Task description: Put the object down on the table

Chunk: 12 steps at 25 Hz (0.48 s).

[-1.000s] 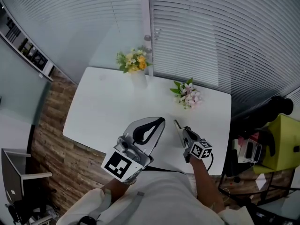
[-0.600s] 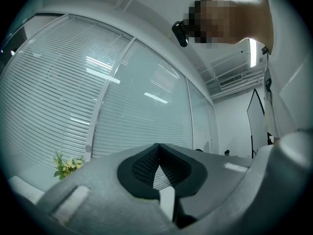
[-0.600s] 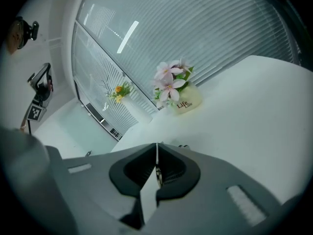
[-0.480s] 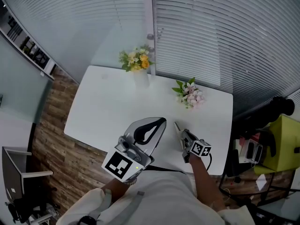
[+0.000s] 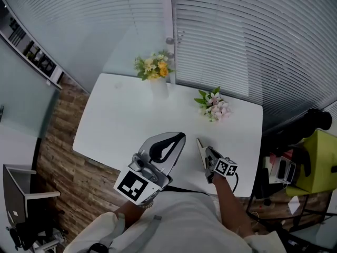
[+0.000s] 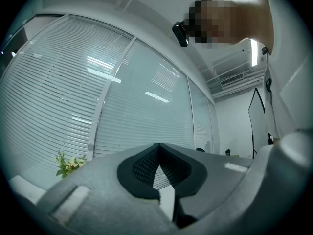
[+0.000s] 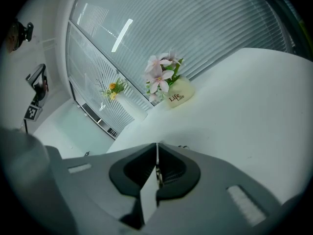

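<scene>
We see our left gripper (image 5: pixel 180 136) raised over the near edge of the tabletop (image 5: pixel 126 125) and tilted up toward the blinds (image 6: pixel 54 92). Its jaws meet at the tips, with nothing between them. Our right gripper (image 5: pixel 199 140) sits low over the near right part of the tabletop and aims across it at the pink flowers (image 7: pixel 160 76). Its jaws are pressed together too, and its own view shows nothing we can make out in the seam. So neither gripper carries anything to put down. The only things on the tabletop are the pink flowers and the yellow flowers (image 5: pixel 152 67), both at the far edge and well apart from the grippers. We cannot tell which of them, if either, is the task's object. We judge that the putting down is either already done or not yet begun. If it is not begun, the next move calls for opening one gripper, reaching across the bare tabletop to the object and closing squarely on it. If it is done, we need only draw both grippers back.
</scene>
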{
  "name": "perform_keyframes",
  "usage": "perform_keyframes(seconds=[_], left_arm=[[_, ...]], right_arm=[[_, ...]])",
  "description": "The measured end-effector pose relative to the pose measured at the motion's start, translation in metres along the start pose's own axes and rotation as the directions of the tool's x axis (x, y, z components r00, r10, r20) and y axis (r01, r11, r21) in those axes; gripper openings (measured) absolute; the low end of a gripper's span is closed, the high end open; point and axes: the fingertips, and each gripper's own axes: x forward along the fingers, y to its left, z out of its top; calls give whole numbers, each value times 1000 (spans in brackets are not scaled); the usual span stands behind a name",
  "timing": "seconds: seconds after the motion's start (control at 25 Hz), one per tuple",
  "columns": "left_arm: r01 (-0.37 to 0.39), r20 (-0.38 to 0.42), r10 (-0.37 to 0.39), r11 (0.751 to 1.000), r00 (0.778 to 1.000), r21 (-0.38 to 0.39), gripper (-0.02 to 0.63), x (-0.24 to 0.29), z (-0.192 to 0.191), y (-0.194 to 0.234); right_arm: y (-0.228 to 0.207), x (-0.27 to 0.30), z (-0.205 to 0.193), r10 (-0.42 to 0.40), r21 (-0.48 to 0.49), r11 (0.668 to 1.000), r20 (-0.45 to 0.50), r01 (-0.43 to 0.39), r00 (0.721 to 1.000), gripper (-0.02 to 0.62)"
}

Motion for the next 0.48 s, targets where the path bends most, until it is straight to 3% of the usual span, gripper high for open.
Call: perform_keyframes(seconds=[0.48], left_arm=[[6,5,-6,1000,1000,-2,2,6,0,-3]], right_arm=[[-16,-1,-3,-91,-90,992,-42,87,995,59]])
